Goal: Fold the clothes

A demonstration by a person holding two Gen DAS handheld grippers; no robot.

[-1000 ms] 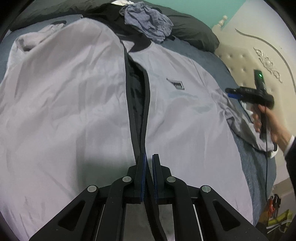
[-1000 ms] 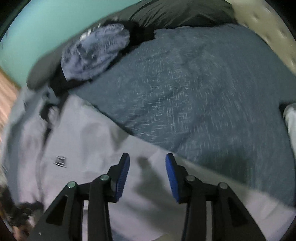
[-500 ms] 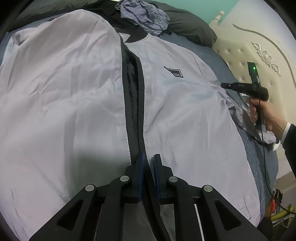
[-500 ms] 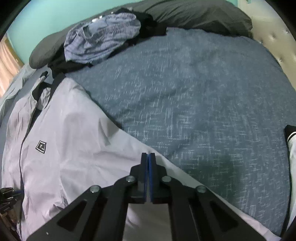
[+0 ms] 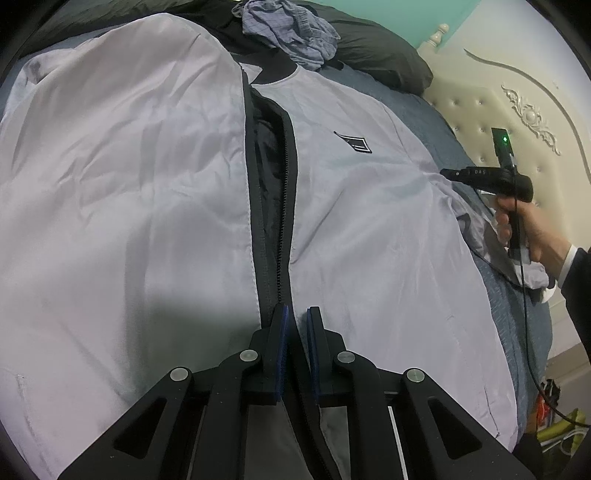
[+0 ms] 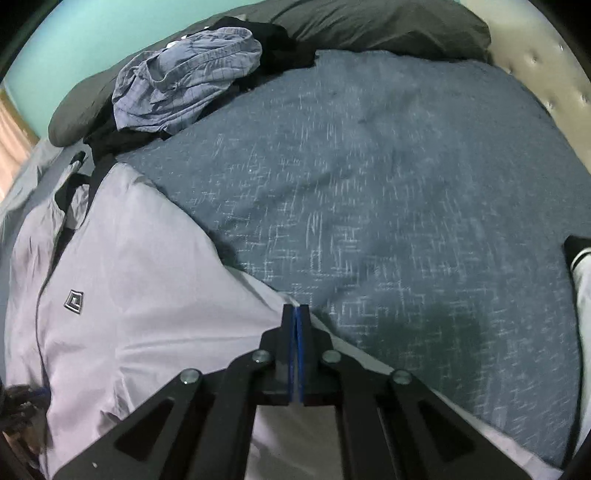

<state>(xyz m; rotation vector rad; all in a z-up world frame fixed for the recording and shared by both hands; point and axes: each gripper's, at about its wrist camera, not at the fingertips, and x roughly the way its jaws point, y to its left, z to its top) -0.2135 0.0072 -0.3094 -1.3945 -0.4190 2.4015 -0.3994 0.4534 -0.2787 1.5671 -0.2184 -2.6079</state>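
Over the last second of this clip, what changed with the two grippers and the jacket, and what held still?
The right gripper went from open jaws above the jacket to jaws shut on its sleeve edge, drawing it taut. The left gripper kept its pinch at the zipper hem, with the jacket front now flatter and smoother. The blue checked shirt and dark pillow stayed put.

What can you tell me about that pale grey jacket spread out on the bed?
The jacket is pale lilac-grey in thin, smooth, slightly creased fabric, with a black collar, black zipper trim and a small diamond chest logo. It lies front up and flat on the blue bedspread, zipper partly open over dark lining. The left gripper sits nearly closed at its zipper edge; the right gripper is shut on its side edge.
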